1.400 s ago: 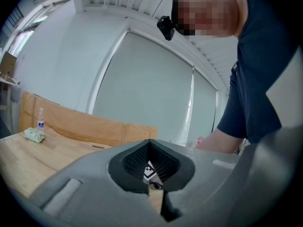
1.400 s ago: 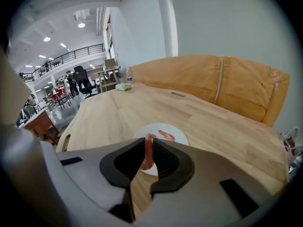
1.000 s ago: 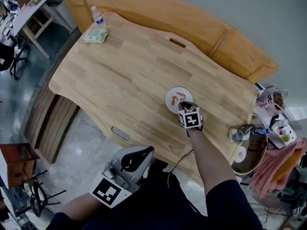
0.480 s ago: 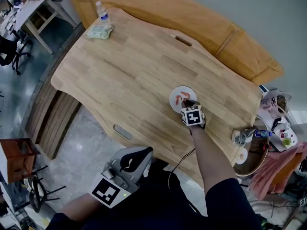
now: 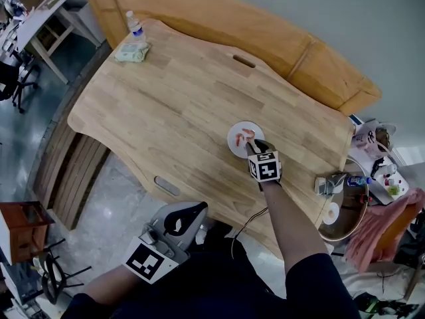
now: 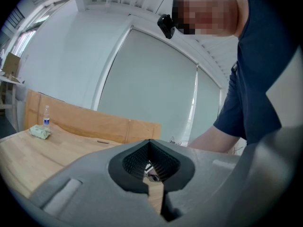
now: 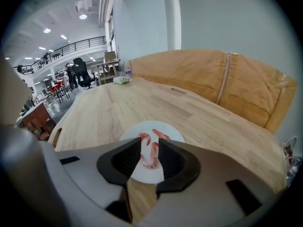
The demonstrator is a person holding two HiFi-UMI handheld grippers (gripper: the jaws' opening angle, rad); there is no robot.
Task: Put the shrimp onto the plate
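Observation:
A small white plate [image 5: 236, 142] sits on the wooden table [image 5: 172, 105], right of its middle, with three pink shrimp [image 5: 248, 135] lying on it. My right gripper [image 5: 253, 147] hovers at the plate's near edge. Its jaws are opening, and their pads touch nothing. In the right gripper view one shrimp [image 7: 152, 156] lies on the plate [image 7: 142, 173] seen through the gap between the jaws of the right gripper [image 7: 150, 140], and two more shrimp [image 7: 160, 135] lie beyond. My left gripper [image 5: 197, 211] is held off the table near my body. Nothing is held in the left gripper [image 6: 150, 141], whose tips meet.
A water bottle [image 5: 134, 24] and a green packet [image 5: 131, 50] stand at the table's far left corner. A tan padded bench [image 5: 299, 48] runs behind the table. A cluttered round stand [image 5: 345, 208] is off the right edge.
The right gripper has stayed at the plate's near edge, and its jaws now stand wider apart. The left gripper has barely moved.

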